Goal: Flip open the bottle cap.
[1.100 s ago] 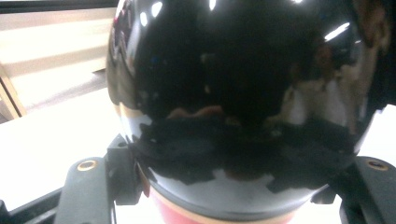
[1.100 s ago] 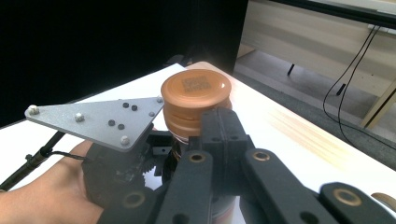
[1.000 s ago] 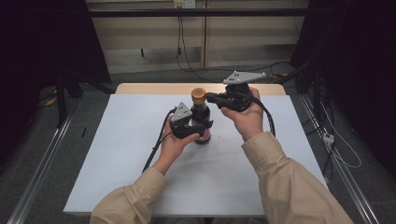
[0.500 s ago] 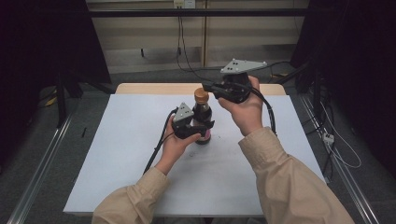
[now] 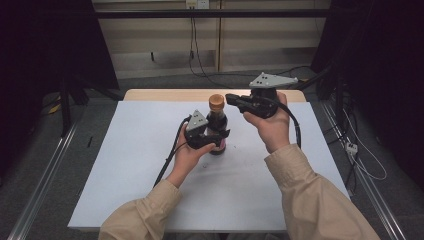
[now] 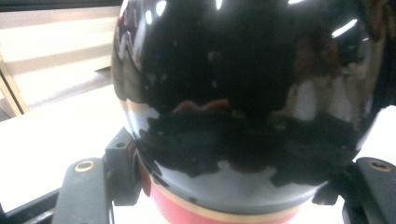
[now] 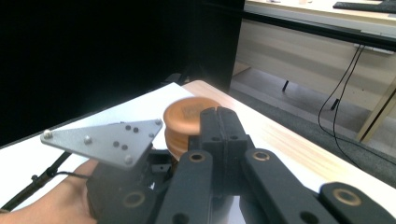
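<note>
White table [image 5: 125,165], floor cables [image 5: 360,160]

Bottle [image 5: 217,125]: I see it upright on the table [image 5: 125,165], near centre, toward 12 o'clock.
Left gripper [image 5: 216,138]: at the bottle's 9 o'clock, jaws either side of its body.
Right gripper [image 5: 231,98]: at the bottle's 2 o'clock, tips just beside the cap [image 5: 216,101].
Wooden edge [image 5: 165,94]: behind, at 12.
</note>
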